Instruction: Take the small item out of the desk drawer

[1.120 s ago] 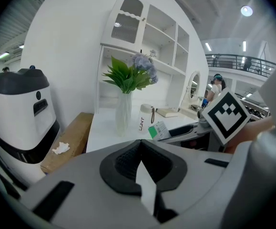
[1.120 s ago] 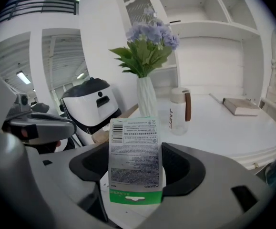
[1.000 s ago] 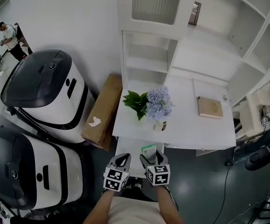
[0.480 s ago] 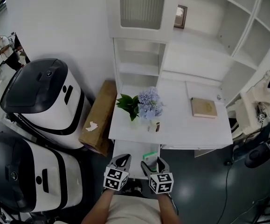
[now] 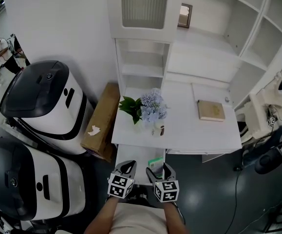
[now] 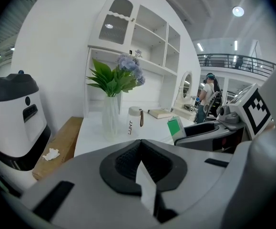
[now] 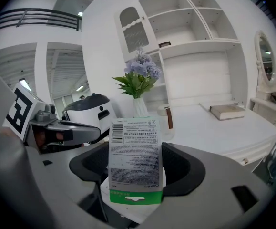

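Presently we find right tongs [image 7: 137,175] clamped on the packet [image 7: 135,147], left tongs [image 6: 138,159] closed on nothing; the shallow bottom-edge grip could let it slip.

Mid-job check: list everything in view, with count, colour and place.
desk: one, white, shelves above, against the wall
drawer: one, white, open under its left end
packet: one, white and green, gripped above the drawer
vase of flowers: one, clear, lilac blooms, desk's left
bottle: one, white, brown strap, beside the vase
book: one, tan, desk's right
cardboard box: one, brown, floor left of desk
machines: two, white and black, far left
left tongs: grey, shut, empty
right tongs: grey, shut on the packet
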Demonstrator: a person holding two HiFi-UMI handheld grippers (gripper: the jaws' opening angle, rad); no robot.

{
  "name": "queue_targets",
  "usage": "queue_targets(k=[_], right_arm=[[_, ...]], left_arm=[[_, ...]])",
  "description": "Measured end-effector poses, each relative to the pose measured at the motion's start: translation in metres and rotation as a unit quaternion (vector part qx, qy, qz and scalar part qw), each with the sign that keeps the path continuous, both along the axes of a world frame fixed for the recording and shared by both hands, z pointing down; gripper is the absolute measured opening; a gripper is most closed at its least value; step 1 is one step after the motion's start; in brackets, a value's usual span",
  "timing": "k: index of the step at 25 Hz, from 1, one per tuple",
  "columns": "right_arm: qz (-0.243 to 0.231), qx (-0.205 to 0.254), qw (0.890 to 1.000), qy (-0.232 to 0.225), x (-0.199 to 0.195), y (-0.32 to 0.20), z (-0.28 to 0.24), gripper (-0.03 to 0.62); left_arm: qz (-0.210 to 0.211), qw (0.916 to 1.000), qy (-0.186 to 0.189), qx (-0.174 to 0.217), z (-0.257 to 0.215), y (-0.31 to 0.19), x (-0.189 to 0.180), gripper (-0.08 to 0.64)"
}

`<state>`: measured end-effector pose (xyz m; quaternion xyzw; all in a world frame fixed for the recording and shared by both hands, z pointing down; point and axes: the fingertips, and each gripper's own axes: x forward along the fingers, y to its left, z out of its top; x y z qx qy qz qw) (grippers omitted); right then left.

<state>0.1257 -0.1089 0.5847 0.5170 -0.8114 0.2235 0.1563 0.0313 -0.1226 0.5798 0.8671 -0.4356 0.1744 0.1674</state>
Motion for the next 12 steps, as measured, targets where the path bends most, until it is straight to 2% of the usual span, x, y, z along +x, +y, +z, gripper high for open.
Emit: queue_targets(k=[12], right_arm=[[0.011, -0.008, 1.000, -0.010, 0.000, 0.009, 0.008, 0.364]], left_arm=[[0.003, 0.9999, -0.004, -0.011, 0.007, 0.012, -0.003, 0.015]])
